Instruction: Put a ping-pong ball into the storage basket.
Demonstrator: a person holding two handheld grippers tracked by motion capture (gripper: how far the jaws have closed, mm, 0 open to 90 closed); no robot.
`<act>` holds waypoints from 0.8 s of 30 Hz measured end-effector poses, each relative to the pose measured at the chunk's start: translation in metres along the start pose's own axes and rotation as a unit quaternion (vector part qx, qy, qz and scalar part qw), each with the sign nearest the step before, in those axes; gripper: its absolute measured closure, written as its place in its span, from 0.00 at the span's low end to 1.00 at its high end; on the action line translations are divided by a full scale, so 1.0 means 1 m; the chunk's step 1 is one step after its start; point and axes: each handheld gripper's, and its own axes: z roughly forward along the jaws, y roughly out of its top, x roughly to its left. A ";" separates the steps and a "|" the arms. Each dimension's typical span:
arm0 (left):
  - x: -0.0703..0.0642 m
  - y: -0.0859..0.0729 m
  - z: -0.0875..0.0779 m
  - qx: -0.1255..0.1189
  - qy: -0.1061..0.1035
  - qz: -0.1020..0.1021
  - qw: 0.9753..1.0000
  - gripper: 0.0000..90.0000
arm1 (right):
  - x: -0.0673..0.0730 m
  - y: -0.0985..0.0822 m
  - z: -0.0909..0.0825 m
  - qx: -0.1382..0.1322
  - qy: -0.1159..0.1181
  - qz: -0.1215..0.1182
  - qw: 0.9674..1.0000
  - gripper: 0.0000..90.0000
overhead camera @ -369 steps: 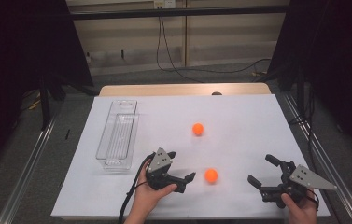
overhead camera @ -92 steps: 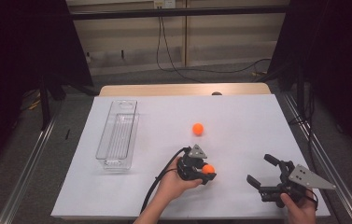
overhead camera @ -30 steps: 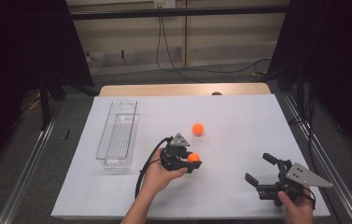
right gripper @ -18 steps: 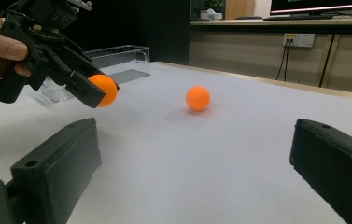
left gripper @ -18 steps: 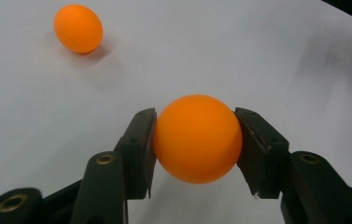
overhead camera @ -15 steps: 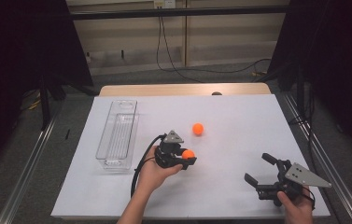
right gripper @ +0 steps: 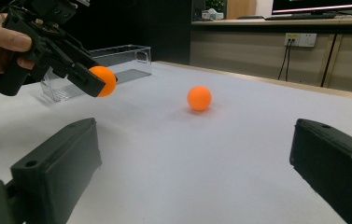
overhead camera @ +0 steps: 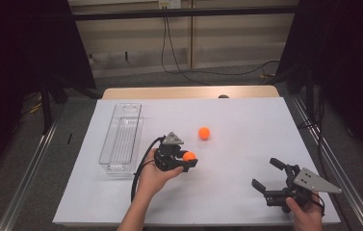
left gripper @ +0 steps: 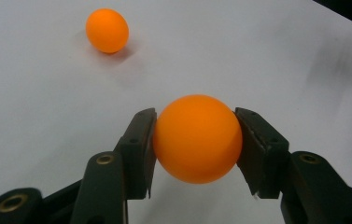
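Item 1: small smooth orange ball (left gripper: 197, 138), clamped between the two black jaws of the left tongs (overhead camera: 185, 160). It is gripped at its widest part, a pad pressed to each side, and is seen in the right gripper view (right gripper: 102, 80) to be held clear above the desk surface. The left tongs are located near the middle of the white-covered desk (overhead camera: 246, 125), held in the left hand (overhead camera: 156, 174).

Item 2: second small orange ball (overhead camera: 204, 133), resting loose on the desk beyond the held ball and apart from it, with a soft shadow beneath it. It is also recorded in the left gripper view (left gripper: 107, 30) and the right gripper view (right gripper: 199, 98). Nothing is seen lying between the two balls.

Item 3: long clear plastic rectangular bin (overhead camera: 120, 139), set on the desk to the left of the left tongs, near but not touching. Its interior appears bare.

Item 4: right tongs (overhead camera: 267, 176), held low at the near right corner of the desk by the right hand (overhead camera: 305, 214), jaws spread wide with nothing between them, well apart from both balls.

Surface finish of both balls: matte, uniform orange, unmarked.
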 end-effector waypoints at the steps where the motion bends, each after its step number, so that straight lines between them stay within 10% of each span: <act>1: 0.000 0.000 -0.001 0.002 0.002 0.001 1.000 0.57 | 0.000 0.000 0.000 0.000 0.000 0.000 1.000 0.02; 24: 0.008 0.001 -0.012 -0.002 0.019 -0.007 1.000 0.57 | 0.001 0.000 0.000 -0.001 0.003 -0.002 1.000 0.02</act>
